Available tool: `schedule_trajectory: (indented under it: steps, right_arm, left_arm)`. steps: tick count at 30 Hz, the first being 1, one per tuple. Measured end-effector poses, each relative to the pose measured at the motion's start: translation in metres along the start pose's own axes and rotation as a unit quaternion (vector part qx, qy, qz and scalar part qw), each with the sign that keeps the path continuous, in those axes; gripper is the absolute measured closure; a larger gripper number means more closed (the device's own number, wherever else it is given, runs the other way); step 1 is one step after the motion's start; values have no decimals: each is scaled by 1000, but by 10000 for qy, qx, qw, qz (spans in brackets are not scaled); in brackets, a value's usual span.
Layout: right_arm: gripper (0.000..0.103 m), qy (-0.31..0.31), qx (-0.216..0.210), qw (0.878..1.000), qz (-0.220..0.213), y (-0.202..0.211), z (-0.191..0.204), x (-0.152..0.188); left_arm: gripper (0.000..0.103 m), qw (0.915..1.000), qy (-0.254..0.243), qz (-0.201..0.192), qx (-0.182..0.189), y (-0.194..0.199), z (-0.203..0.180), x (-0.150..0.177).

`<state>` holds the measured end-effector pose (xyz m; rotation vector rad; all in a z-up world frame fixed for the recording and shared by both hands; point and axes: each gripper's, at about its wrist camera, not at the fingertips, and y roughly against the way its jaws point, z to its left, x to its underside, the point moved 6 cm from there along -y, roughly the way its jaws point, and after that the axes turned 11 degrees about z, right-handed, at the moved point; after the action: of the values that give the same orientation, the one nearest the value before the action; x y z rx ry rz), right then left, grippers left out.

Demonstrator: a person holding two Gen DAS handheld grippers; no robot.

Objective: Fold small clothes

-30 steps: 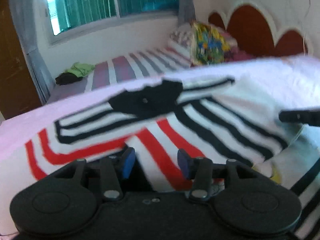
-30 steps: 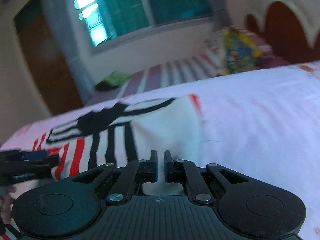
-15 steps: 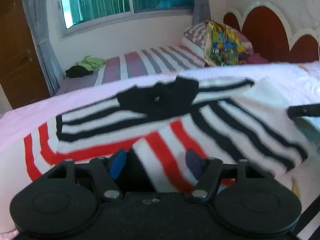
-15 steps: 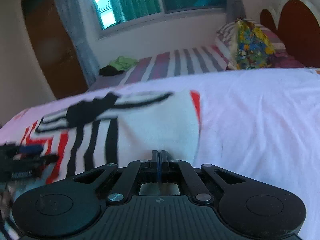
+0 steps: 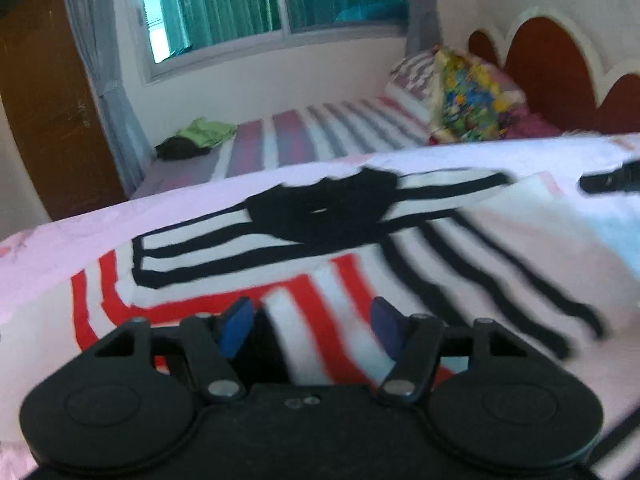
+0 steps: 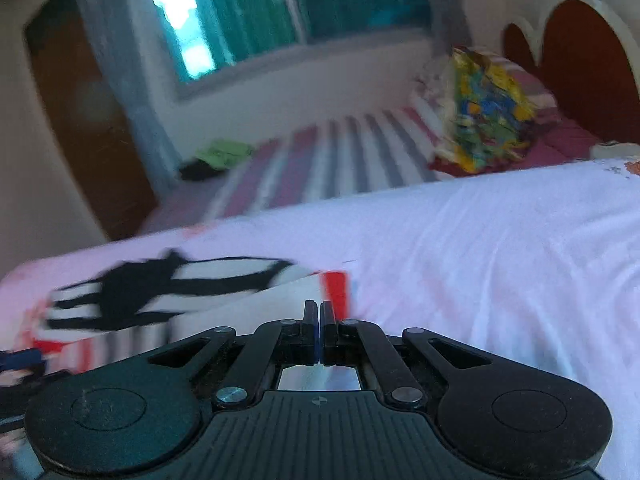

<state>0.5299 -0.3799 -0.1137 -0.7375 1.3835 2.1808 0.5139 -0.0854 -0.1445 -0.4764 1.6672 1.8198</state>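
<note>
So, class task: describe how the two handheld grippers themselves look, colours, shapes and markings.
Both are black plastic. The left gripper has two round discs on its body, silver pivot screws and blue finger pads. The right gripper has a ribbed body, linkage arms with silver screws and narrow black fingers.

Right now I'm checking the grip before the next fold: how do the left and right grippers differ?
The left gripper stands open, its blue pads apart over the striped shirt, having just widened; the right gripper is shut. Whether the right one pinches cloth cannot be told. Both are black and point at the same shirt.
</note>
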Motion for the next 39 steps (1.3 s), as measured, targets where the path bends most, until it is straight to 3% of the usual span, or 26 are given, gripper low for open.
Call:
schedule_trajectory:
  steps: [4,5,7,9,11,12,13,14,17,19,20,21,22,25,28,30,32,36,37,39]
  right_arm:
    - [103,227,-201,9995,104,31,19,48]
    - [103,218,-220,9993,203,28,21,58]
    - [103,152,-134,9987,470,16,20,77]
    - [103,-133,-199,9990,384,24,22,74]
    - [103,-82,-247,9997,24,37,29,71]
    - [103,-18,-140,9999,91,35,31,72]
    - [103,53,81,9986,521,18,31,78]
    - [103,87,64,9982,598,14,33,82]
    - [103,-20,76,9990,448,30,42,73]
    - [103,39,167,9996,204,43,48,69]
    - [81,62,281,9993,218,44,49,70]
    - [41,68,392,9989,245,44,51,71]
    - [30,59,465,9987,191,46,53,72]
    - [31,16,370,9993,31,54,65,74]
    - [34,-33,427,9990,-133,59,79,76]
    - [52,-181,382,9990,-154,58,90,77]
    - [61,-412,359,9985,-89,55,98,80]
    - [60,-834,426,9956,82,41,123,83]
    - [60,-896,394,9951,107,37,133,83]
    - [60,-923,326,9951,118,30,151,82]
  left_arm:
    - [25,9992,-391,-93,13,14,-32,18]
    - [25,9990,-419,96,-105,6,-36,24]
    - [29,9996,-224,58,-131,3,-37,29]
    - [33,9998,-137,-38,-131,15,-35,25]
    - [24,9996,-69,-180,-182,22,-31,24]
    - [23,9998,-85,21,-165,16,-31,26]
    - [22,9993,-60,341,-105,5,-29,31]
    - [22,9996,129,259,9,6,-25,32]
    - [33,9984,499,256,117,22,-9,35]
    - [32,9978,653,74,28,42,5,44]
    - [32,9968,795,45,-3,51,16,51]
    - [32,9953,966,-19,-60,62,32,60]
    - [31,9941,1072,-37,-132,69,47,68]
    - [38,9872,1471,-99,-609,89,108,98]
    - [46,9640,2363,-205,-1202,106,193,133]
    - [57,9384,3190,-137,-1319,110,256,160]
    - [60,9133,3914,-64,-1126,111,305,182]
    - [53,8495,5216,-464,-640,121,374,218]
    - [53,8372,5415,-544,-544,120,388,224]
    - [55,8232,5633,-576,-419,115,407,232]
